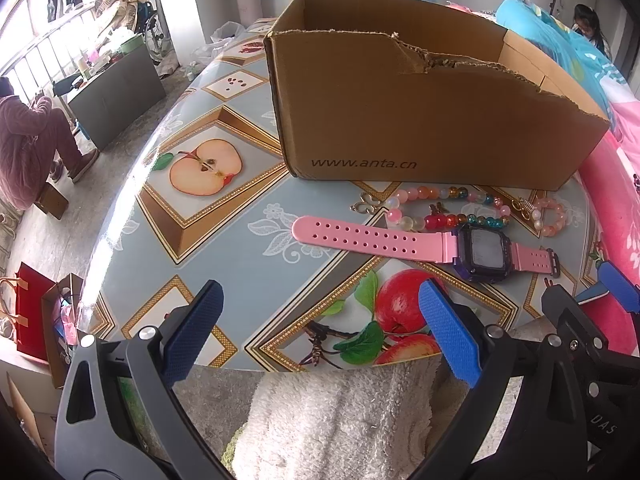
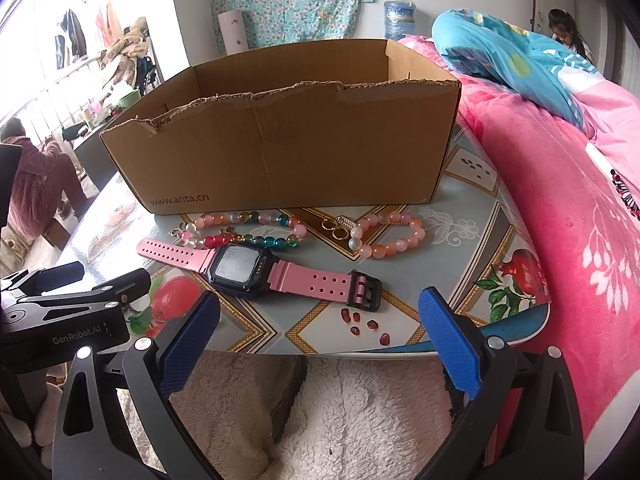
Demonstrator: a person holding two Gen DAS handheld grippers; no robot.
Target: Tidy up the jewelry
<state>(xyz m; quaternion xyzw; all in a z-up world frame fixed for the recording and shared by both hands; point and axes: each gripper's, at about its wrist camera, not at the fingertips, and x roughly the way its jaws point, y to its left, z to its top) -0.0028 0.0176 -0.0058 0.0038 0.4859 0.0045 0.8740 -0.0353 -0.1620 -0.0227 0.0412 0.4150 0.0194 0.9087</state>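
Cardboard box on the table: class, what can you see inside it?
Only bare brown inner walls of the cardboard box show above its torn front edge. The front wall hides the floor, so whether any jewelry lies inside cannot be told.

Pink-strapped watch (image 2: 256,270), pink-and-multicoloured bead bracelets (image 2: 248,230), brown cardboard box (image 2: 288,152), fruit-patterned blue-grey tablecloth (image 1: 224,208).

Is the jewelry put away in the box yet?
Not yet, as far as the pictures show. The pink watch, the colourful bead bracelet and the peach bead bracelet all lie on the table before the cardboard box. The left gripper and right gripper are open, holding nothing.
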